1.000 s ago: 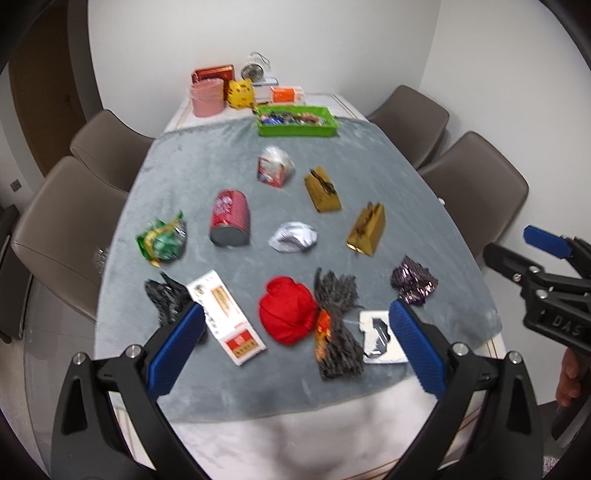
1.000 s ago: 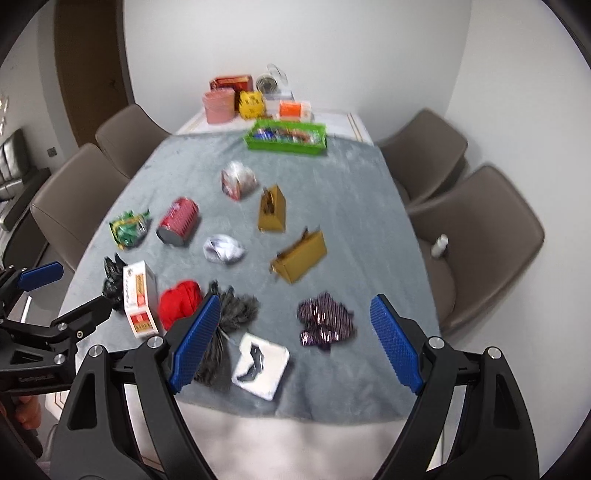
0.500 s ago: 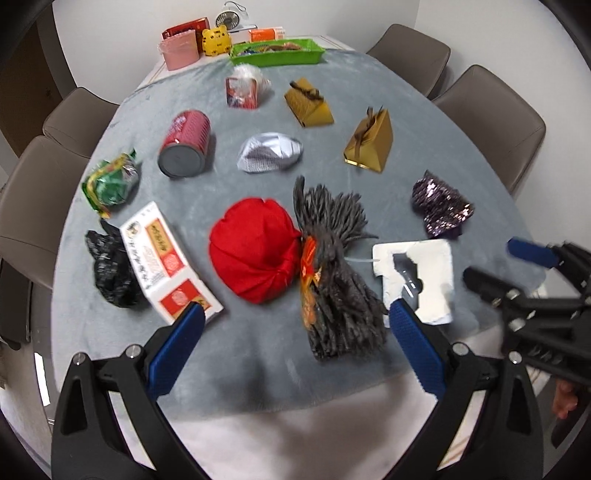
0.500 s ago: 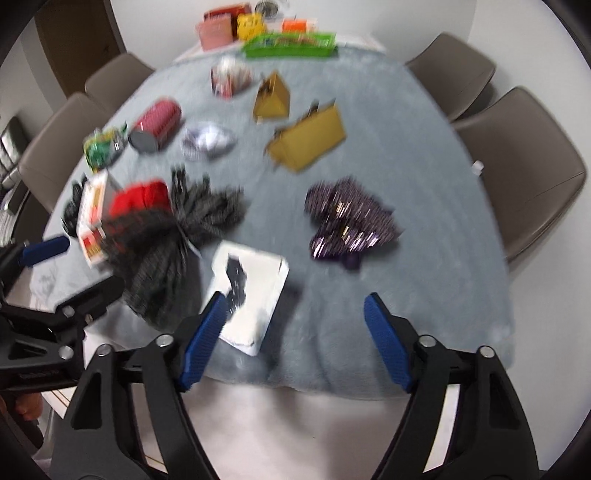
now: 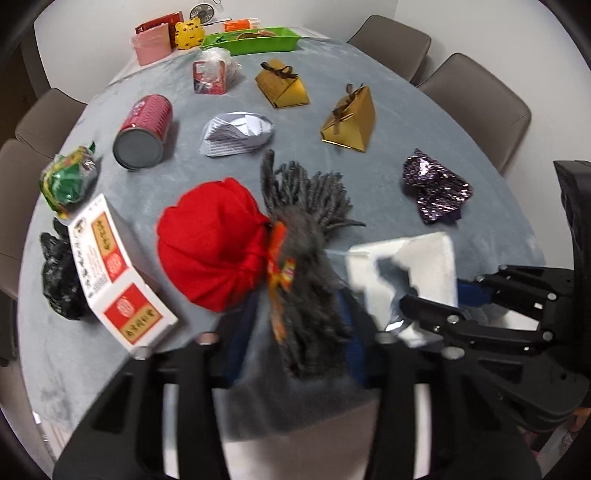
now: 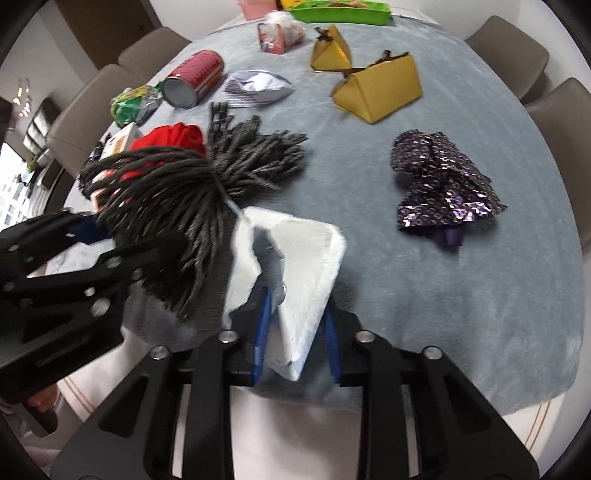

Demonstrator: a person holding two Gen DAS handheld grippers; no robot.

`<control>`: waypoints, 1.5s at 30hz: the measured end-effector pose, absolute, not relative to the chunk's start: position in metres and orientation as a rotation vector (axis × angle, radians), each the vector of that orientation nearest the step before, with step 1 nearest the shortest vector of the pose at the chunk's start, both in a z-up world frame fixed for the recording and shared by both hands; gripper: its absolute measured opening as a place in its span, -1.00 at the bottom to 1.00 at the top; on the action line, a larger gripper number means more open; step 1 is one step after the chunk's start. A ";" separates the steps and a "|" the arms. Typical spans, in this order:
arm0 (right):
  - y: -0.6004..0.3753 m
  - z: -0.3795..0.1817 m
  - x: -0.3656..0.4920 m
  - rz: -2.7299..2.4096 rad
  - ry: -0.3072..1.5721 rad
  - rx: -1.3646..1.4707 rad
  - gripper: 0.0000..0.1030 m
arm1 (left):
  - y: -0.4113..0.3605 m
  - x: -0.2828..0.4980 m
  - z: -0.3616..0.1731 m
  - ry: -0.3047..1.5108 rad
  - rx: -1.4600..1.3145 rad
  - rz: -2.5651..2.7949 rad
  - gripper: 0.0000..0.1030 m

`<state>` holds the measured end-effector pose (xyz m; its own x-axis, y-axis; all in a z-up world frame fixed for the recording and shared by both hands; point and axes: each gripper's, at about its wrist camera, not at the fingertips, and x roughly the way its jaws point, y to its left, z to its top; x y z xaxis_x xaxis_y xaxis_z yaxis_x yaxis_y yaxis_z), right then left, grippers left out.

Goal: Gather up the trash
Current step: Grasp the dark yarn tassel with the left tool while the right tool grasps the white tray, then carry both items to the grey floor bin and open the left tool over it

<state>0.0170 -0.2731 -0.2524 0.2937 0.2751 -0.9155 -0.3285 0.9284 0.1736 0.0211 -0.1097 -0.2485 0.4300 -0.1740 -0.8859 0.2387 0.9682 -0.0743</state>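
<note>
Both my grippers are closing on trash at the near table edge.

Left view: my left gripper (image 5: 295,347), low centre, is closing around the grey yarn bundle (image 5: 306,266), so I can lift it.
Right view: my right gripper (image 6: 295,332), bottom centre, is closing on the tilted white tray (image 6: 306,258); its edge stands between the blue pads (image 6: 263,314).

Left wrist view: close above near table (image 5: 369,110) edge, tilted steeply down, facing far wall.
Right wrist view: just right of it, same steep tilt, equally close.
Shared: grey yarn bundle (image 5: 306,258) (image 6: 177,192), white foam piece (image 5: 424,258) (image 6: 306,266), far green tray (image 5: 255,42) (image 6: 340,13).
Cross-sight: each view catches the other tool (image 5: 480,314) (image 6: 55,266) at its edge.
</note>
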 end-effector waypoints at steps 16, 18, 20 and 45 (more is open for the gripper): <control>-0.333 -0.198 -0.009 0.259 1.121 0.013 -0.67 | -0.135 0.012 -0.196 1.006 0.089 -0.405 -0.83; -0.350 -0.190 -0.017 0.214 1.107 0.041 -0.67 | -0.148 0.010 -0.187 0.987 0.115 -0.448 -0.83; -0.374 -0.183 -0.030 0.147 1.091 0.074 -0.67 | -0.172 0.007 -0.178 0.966 0.149 -0.513 -0.83; -0.810 -0.264 -0.179 -0.339 1.147 0.326 -0.67 | -0.602 -0.104 -0.260 1.119 0.201 -0.830 -0.83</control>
